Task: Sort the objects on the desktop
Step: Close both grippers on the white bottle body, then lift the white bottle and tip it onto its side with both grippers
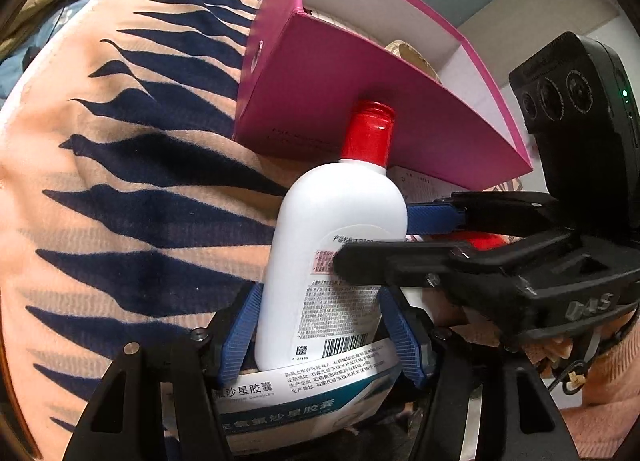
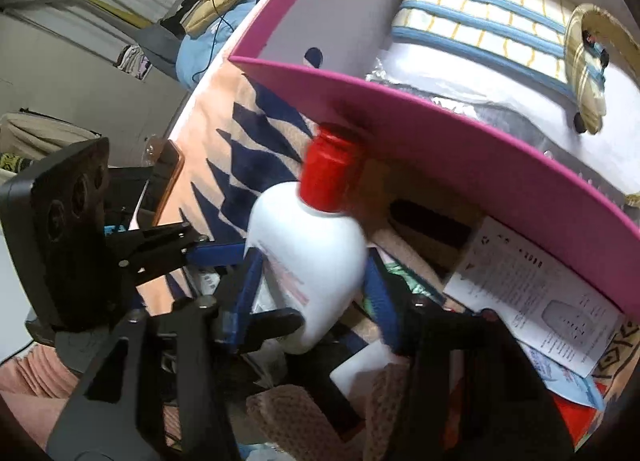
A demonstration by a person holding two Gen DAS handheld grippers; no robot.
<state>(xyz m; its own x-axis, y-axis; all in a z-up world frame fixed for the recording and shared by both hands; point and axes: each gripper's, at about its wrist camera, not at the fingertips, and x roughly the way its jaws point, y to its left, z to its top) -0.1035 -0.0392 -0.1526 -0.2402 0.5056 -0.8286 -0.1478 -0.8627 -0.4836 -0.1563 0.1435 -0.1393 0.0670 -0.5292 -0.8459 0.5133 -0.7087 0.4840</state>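
While both pinch the white bottle (image 1: 332,261), each hand-held gripper (image 1: 320,325) (image 2: 312,301) nears the pink box (image 1: 360,109).

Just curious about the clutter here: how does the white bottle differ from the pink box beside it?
The white bottle is rounded plastic with a red cap; the pink box is flat-sided card, open on top. The bottle is clamped between both grippers, left gripper and right gripper; the box rests on the blanket. The box is far larger. Both carry printed text.
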